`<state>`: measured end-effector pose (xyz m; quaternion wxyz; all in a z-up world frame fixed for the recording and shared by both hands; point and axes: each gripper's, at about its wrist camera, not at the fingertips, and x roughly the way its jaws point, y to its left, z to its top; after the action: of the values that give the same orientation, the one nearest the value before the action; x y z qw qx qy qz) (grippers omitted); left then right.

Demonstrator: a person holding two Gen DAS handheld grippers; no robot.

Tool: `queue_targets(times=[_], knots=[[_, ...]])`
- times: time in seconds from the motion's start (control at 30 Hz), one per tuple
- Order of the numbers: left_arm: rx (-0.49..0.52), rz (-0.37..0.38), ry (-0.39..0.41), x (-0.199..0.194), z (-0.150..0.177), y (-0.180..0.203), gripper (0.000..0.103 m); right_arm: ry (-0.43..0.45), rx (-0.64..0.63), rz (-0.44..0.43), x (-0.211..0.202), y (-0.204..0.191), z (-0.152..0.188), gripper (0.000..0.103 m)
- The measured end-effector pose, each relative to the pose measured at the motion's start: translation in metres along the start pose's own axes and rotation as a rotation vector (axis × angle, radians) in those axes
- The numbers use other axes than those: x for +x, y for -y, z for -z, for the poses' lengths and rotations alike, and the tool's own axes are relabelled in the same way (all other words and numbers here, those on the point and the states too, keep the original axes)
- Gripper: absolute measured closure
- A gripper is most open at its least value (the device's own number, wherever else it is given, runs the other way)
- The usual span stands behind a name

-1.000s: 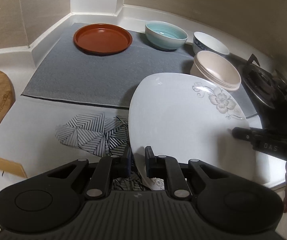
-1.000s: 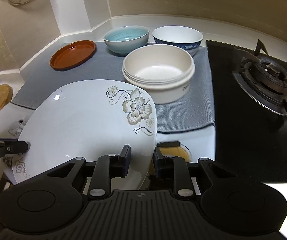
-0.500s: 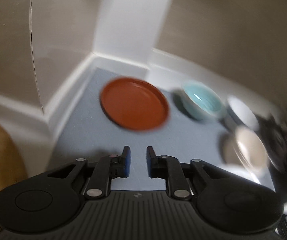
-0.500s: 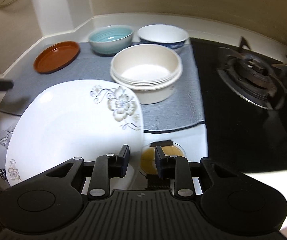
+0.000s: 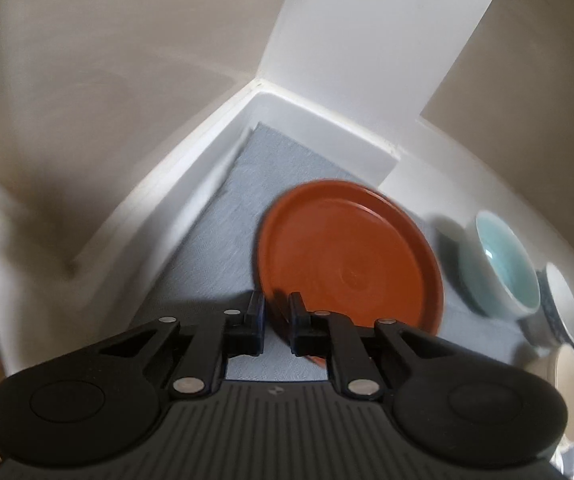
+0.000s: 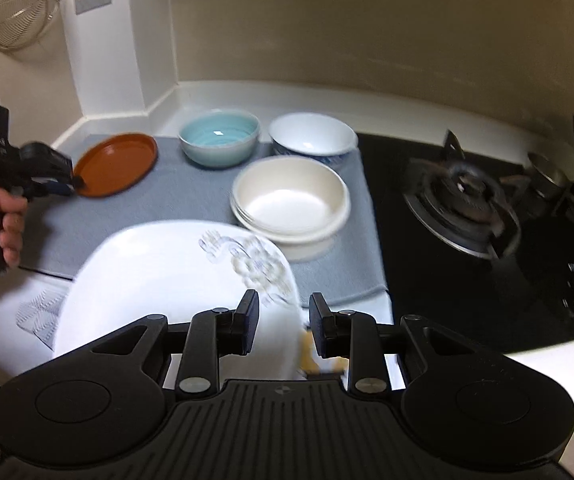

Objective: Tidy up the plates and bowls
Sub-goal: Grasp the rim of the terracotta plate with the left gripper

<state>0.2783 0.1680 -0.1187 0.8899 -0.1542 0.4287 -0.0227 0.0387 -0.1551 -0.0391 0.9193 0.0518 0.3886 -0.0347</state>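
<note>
A red-brown plate (image 5: 351, 264) lies on the grey mat (image 5: 223, 248) in the far left corner. My left gripper (image 5: 277, 316) is shut on the plate's near rim, which sits between the pads. In the right wrist view the same left gripper (image 6: 75, 182) meets the left rim of that red-brown plate (image 6: 117, 164). My right gripper (image 6: 283, 320) is shut on the right edge of a white flowered plate (image 6: 167, 280), holding it tilted above the counter.
On the mat (image 6: 191, 196) stand a teal bowl (image 6: 219, 142), a white-and-blue bowl (image 6: 313, 140) and stacked cream bowls (image 6: 291, 208). A gas stove (image 6: 463, 200) fills the right. A patterned cloth (image 6: 35, 312) lies under the white plate. Walls close in the corner.
My left gripper let go of the white plate, swung to the far left corner and shut on the red-brown plate's rim. The right gripper lifted the white plate on its own.
</note>
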Motion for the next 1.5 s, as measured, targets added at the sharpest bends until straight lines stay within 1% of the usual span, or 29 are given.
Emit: queue_targets(times=[0.1,0.3,0.37,0.4,0.5,0.6,0.67,0.8,0.97,1.07,1.2,1.5], knots=[[0.011,0.007,-0.037,-0.02,0.015,-0.015,0.093,0.005,-0.027,-0.036,0.009,-0.017,-0.014,0.073],[0.093,-0.003,-0.073,-0.072,0.057,-0.041,0.092,0.026,-0.148,-0.15,0.028,-0.065,-0.044,0.073],[0.112,-0.004,-0.067,-0.082,0.068,-0.047,0.091,0.02,-0.189,-0.19,0.036,-0.081,-0.052,0.073],[0.118,-0.002,-0.062,-0.086,0.072,-0.05,0.088,0.016,-0.209,-0.21,0.042,-0.09,-0.056,0.073],[0.113,-0.002,-0.049,-0.091,0.079,-0.055,0.087,0.001,-0.261,-0.266,0.059,-0.117,-0.066,0.073],[0.096,-0.001,-0.038,-0.096,0.079,-0.057,0.087,-0.043,-0.266,-0.309,0.084,-0.14,-0.077,0.073],[0.098,-0.007,-0.03,-0.098,0.079,-0.057,0.087,-0.077,-0.267,-0.317,0.103,-0.154,-0.083,0.073],[0.106,-0.003,-0.048,-0.096,0.079,-0.059,0.087,-0.149,-0.271,-0.318,0.135,-0.175,-0.088,0.073],[0.136,0.013,-0.054,-0.093,0.079,-0.057,0.087,-0.205,-0.266,-0.317,0.152,-0.187,-0.082,0.073],[0.134,0.016,-0.057,-0.09,0.078,-0.057,0.087,-0.234,-0.269,-0.311,0.158,-0.191,-0.078,0.073],[0.128,0.017,-0.056,-0.089,0.078,-0.059,0.087,-0.252,-0.271,-0.309,0.163,-0.194,-0.073,0.073],[0.144,0.006,-0.049,-0.086,0.081,-0.056,0.087,-0.253,-0.262,-0.307,0.167,-0.193,-0.066,0.079]])
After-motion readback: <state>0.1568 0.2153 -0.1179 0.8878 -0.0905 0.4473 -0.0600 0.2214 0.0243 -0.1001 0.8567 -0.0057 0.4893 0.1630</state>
